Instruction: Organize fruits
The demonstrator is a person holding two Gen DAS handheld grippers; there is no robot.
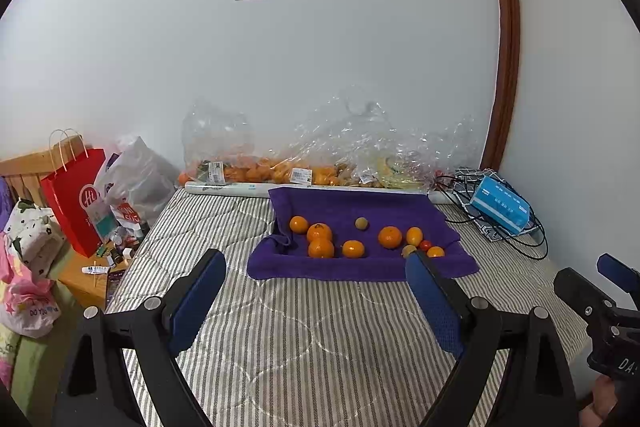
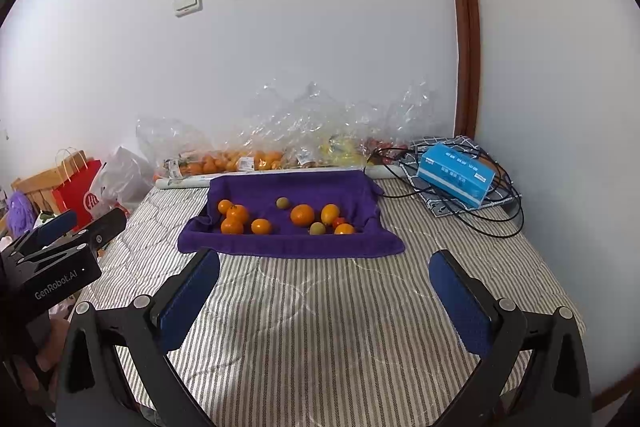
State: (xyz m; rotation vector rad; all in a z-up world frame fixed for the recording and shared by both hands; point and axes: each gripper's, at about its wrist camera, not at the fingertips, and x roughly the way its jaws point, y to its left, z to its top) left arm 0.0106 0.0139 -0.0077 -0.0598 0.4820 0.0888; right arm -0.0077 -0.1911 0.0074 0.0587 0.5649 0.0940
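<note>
A purple towel [image 1: 360, 207] [image 2: 304, 187] lies on the striped mattress, with several fruits scattered on it. Among them are oranges [image 1: 320, 247] [image 2: 302, 215], a small green fruit [image 1: 361, 223] [image 2: 283, 203] and a red cherry tomato [image 1: 425, 245] [image 2: 338, 222]. My left gripper [image 1: 316, 263] is open and empty, hovering over the mattress just short of the towel's near edge. My right gripper [image 2: 325, 263] is also open and empty, at a similar distance from the towel. Each gripper shows at the edge of the other's view.
Clear plastic bags of fruit [image 1: 304, 171] [image 2: 256, 159] line the wall behind the towel. A blue tissue pack [image 1: 500, 209] [image 2: 456, 174] and black cables [image 2: 488, 223] lie at the right. A red paper bag [image 1: 76, 199] and clutter stand to the left, beside the mattress.
</note>
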